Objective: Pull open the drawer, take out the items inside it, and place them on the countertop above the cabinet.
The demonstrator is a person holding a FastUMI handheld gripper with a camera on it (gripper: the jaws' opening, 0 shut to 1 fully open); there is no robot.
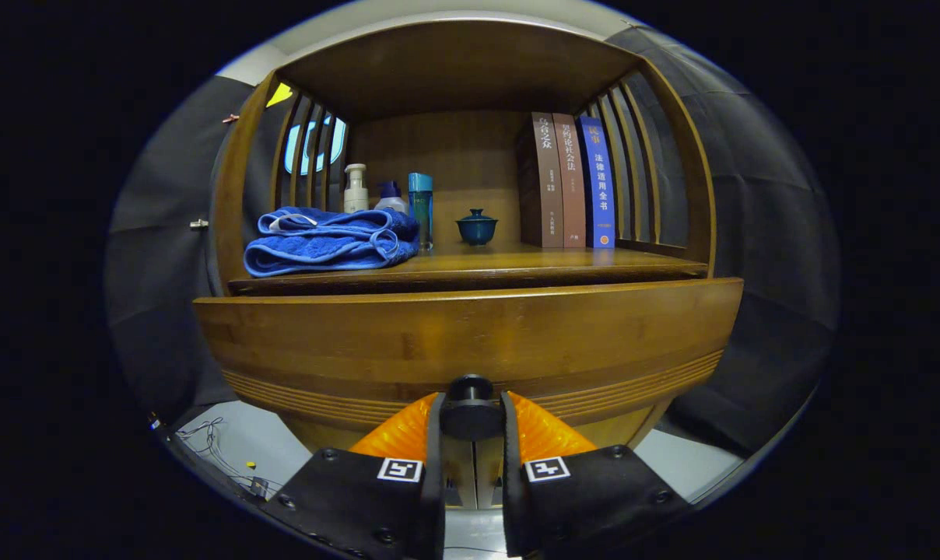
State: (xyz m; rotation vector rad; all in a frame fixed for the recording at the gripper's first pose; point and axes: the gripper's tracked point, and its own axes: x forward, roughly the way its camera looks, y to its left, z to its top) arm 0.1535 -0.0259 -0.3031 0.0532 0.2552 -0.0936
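A wooden cabinet's drawer front fills the view just ahead of me, standing out a little from the cabinet body. Its round dark knob sits between my two fingers, and my gripper is shut on it from both sides. The countertop runs above the drawer. The inside of the drawer is hidden behind its front.
On the countertop lie a folded blue towel, a white pump bottle, a teal bottle, a small dark lidded cup and three upright books. Slatted wooden sides and a roof enclose the shelf. Cables trail on the floor below left.
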